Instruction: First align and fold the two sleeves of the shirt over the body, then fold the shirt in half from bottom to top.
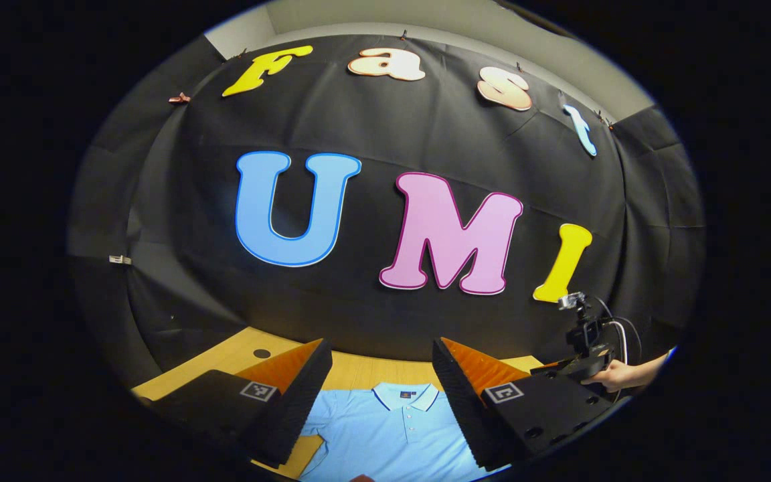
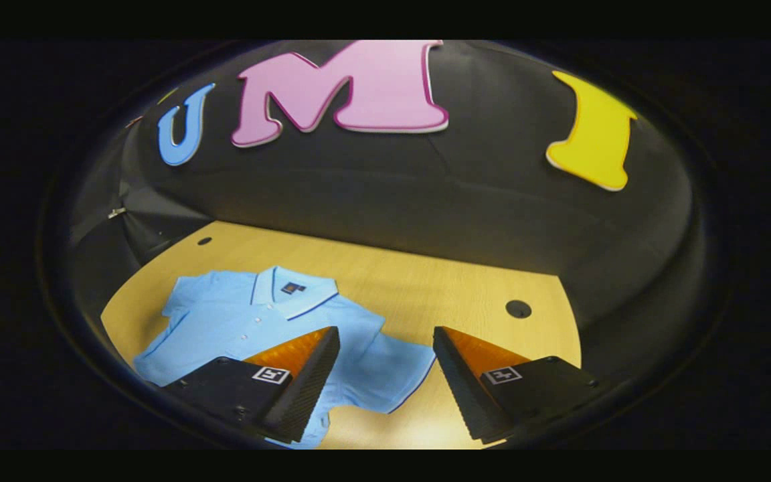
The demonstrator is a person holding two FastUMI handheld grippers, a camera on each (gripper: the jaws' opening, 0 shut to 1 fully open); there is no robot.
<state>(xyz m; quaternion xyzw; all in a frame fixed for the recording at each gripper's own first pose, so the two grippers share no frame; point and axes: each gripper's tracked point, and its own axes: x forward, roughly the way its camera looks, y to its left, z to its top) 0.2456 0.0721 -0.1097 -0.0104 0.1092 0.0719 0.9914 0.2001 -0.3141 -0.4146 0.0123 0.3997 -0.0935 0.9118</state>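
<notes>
Both views are sharp at the centre and bend strongly toward the rim, fading dark there. Light falls from overhead, soft and even. The right gripper view is dimmer, with a pale glare patch on the table point(image 2: 419, 428) between the fingers; the shirt point(image 2: 238, 321) reads clearly.

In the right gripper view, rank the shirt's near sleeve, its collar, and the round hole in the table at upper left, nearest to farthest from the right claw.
1. Near sleeve, lying just ahead of the right claw, between its open fingers.
2. Collar of the shirt, farther up and left.
3. Round hole in the table, beyond the shirt near the booth wall.
</notes>
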